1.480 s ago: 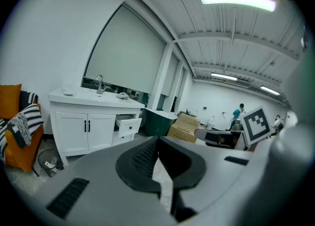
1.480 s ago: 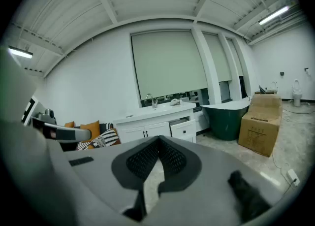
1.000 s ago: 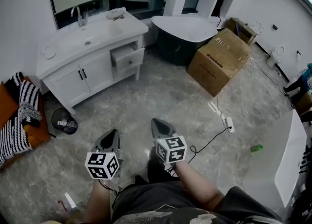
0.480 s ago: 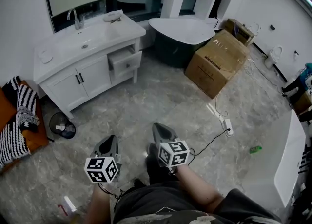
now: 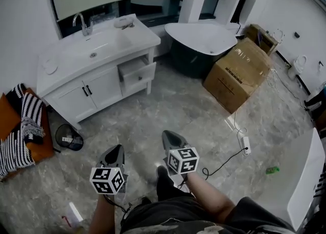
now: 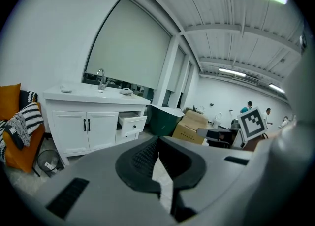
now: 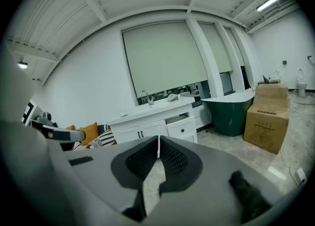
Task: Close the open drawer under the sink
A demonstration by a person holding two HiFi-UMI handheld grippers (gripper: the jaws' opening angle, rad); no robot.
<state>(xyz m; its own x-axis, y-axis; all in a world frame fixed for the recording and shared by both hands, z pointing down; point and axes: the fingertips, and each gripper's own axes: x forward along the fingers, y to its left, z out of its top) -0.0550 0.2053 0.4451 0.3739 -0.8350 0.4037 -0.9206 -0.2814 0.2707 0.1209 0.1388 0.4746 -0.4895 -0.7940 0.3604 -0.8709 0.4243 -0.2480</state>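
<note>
A white vanity (image 5: pixel 76 87) with a sink and tap stands against the far wall. Its top right drawer (image 5: pixel 137 71) is pulled out, showing as well in the left gripper view (image 6: pixel 132 123) and the right gripper view (image 7: pixel 181 124). Both grippers hang low over the marble floor, several steps short of the vanity and pointing toward it. My left gripper (image 5: pixel 116 151) (image 6: pixel 157 139) has its tips together and holds nothing. My right gripper (image 5: pixel 169 137) (image 7: pixel 158 138) is shut and empty too.
A dark green bathtub (image 5: pixel 201 44) and a cardboard box (image 5: pixel 239 75) stand right of the vanity. A power strip (image 5: pixel 246 145) with its black cable lies on the floor at right. A small bin (image 5: pixel 67 137) and an orange seat with striped cloth (image 5: pixel 20 126) are at left.
Both grippers have moved a little forward over the floor toward the vanity, which has shifted slightly right in the head view. The drawer stays open and both grippers stay shut.
</note>
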